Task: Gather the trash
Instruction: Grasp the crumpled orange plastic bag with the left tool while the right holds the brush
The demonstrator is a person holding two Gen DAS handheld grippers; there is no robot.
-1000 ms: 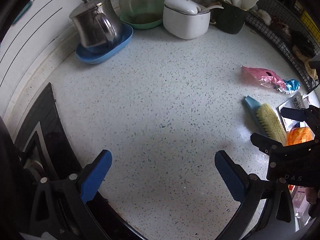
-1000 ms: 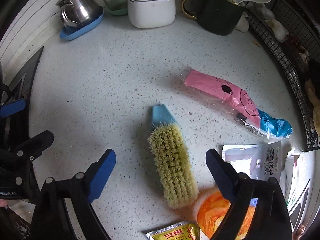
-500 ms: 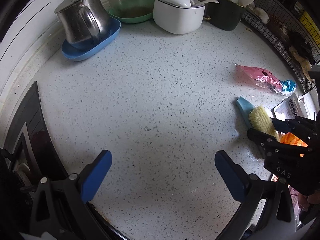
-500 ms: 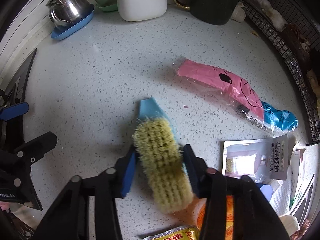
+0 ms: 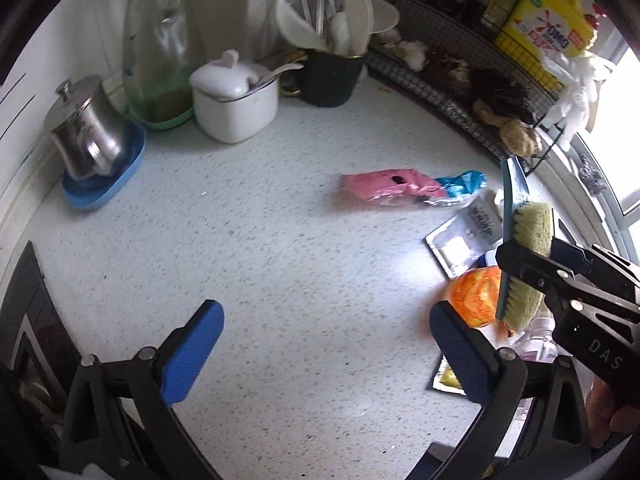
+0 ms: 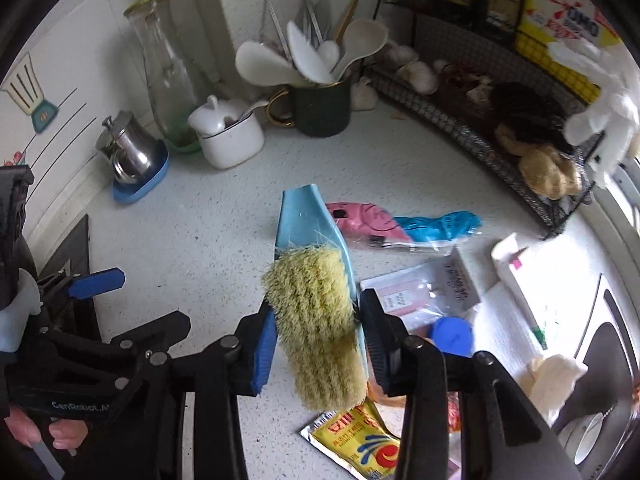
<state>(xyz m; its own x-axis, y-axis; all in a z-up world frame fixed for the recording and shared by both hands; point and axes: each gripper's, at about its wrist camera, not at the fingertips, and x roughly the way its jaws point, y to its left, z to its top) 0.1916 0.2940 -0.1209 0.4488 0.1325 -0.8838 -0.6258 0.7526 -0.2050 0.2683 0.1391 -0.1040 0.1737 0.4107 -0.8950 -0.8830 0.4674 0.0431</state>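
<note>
The right gripper (image 6: 316, 344) has its jaws clenched on the scrub brush (image 6: 316, 320), lifted off the desk (image 5: 280, 260). The left gripper (image 5: 320, 344) is released. Wrappers (image 5: 400, 186) at two o'clock remain uncollected.

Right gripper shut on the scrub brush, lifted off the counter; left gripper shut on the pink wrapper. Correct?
Not quite. The left gripper is open and empty; the pink wrapper lies on the counter, per the left wrist view. The right gripper does hold the scrub brush aloft.
</note>
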